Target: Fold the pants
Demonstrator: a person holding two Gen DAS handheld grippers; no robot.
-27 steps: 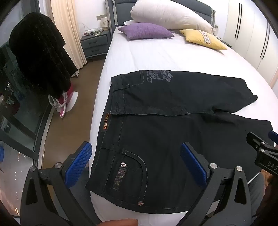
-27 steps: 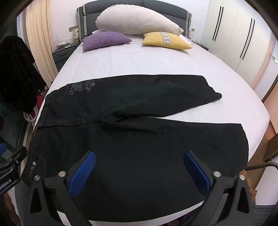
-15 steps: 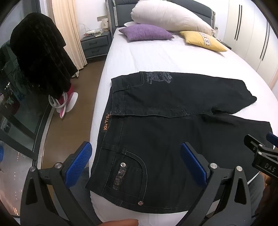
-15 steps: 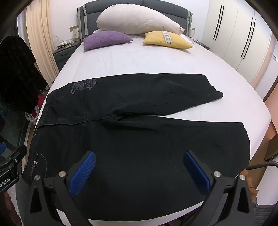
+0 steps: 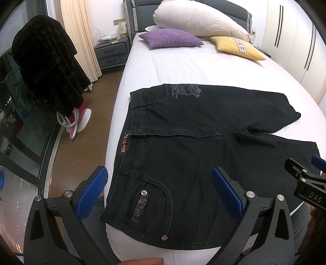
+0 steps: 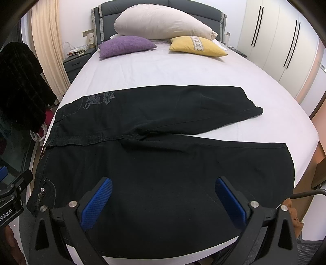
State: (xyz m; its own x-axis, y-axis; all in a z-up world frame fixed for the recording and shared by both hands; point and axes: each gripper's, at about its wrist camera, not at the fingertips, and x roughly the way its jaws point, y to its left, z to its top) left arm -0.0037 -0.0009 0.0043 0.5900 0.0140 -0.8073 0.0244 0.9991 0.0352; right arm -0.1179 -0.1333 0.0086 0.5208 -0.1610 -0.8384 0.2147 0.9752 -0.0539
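Pants pocket rivets clear left view only; both grippers wide, empty.

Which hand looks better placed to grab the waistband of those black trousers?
Left. The left gripper hovers open over the black denim trousers' waistband pocket; the right gripper hangs over the leg.

Both wrist cameras look steeply down from the bed's foot toward its headboard, sharing the pants.
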